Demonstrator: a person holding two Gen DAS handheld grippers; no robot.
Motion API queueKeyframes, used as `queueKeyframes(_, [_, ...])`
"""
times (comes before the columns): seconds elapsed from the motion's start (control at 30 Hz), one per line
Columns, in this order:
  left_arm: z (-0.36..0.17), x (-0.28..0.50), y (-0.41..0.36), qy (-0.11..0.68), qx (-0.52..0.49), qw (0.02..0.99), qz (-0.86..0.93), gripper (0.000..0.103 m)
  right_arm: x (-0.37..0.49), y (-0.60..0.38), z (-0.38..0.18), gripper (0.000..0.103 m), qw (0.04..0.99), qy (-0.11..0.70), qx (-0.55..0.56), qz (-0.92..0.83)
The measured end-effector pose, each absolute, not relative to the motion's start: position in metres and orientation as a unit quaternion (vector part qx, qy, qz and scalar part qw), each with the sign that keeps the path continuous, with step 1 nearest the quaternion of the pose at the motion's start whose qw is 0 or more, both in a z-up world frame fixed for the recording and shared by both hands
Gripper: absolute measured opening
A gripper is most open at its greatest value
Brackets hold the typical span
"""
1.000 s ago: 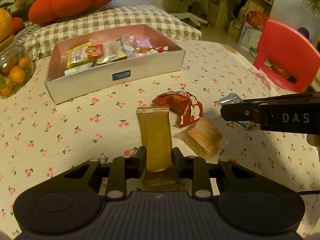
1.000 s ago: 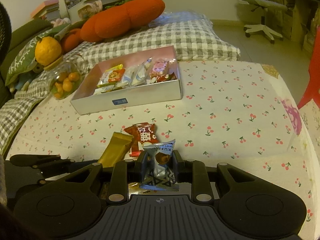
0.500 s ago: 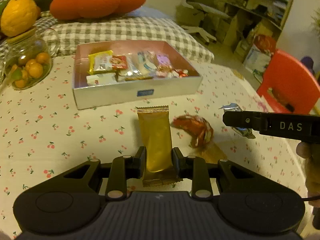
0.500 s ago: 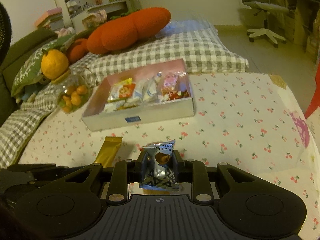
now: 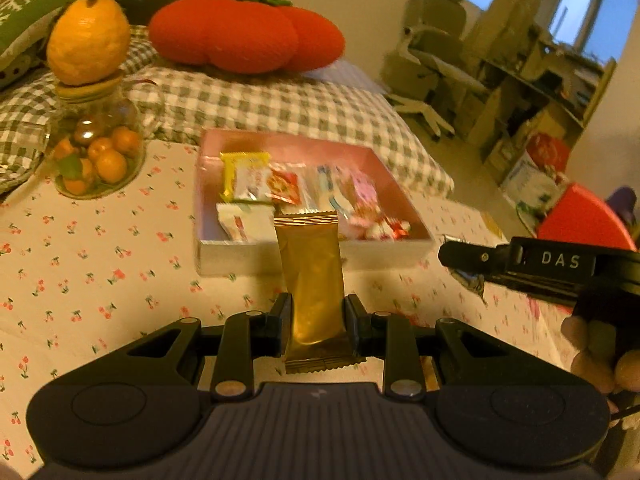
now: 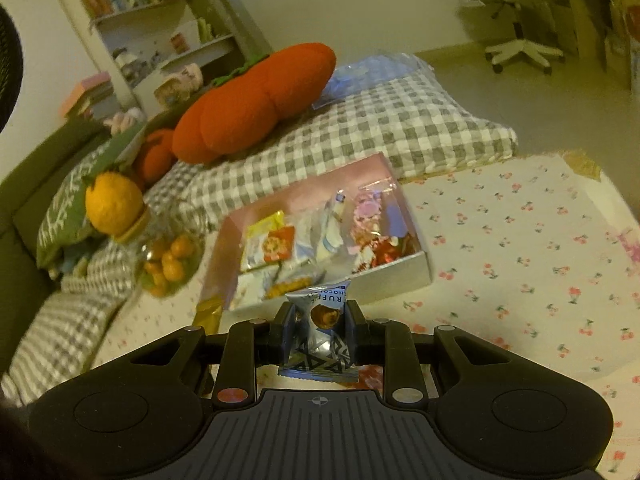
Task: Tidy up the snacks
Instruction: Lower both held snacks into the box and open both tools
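Cherry-print tablecloth (image 5: 100,240) fills both views, with the open snack box (image 5: 312,258) at frame centre, partly filled with wrappers. Left gripper (image 5: 316,320) is clamped on an upright gold snack bar (image 5: 312,276), lower centre. Right gripper (image 6: 320,330) is closed on a silver chocolate packet (image 6: 320,320), lower centre. Glass jar (image 5: 96,152) sits at the box's left.

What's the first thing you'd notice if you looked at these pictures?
Probably the giant orange pumpkin cushion on the checked bedding behind the table. Then the pink snack box on the cherry tablecloth, with a gold packet in the left gripper and a silver packet in the right gripper.
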State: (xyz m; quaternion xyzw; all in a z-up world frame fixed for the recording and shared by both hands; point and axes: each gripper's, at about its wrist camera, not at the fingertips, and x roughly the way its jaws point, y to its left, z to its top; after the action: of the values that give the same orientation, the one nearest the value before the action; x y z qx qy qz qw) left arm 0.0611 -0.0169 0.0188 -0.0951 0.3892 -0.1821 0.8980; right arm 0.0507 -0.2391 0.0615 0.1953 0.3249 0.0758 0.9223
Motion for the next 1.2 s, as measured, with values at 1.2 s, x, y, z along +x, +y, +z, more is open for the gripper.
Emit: queueKeyframes(1.2, [0.004,0.124,-0.003,0.385,-0.14,0.904,-0.119,0.026,0.14,-0.247,0.019,0.034,0.892,0.349,0.283,0.043])
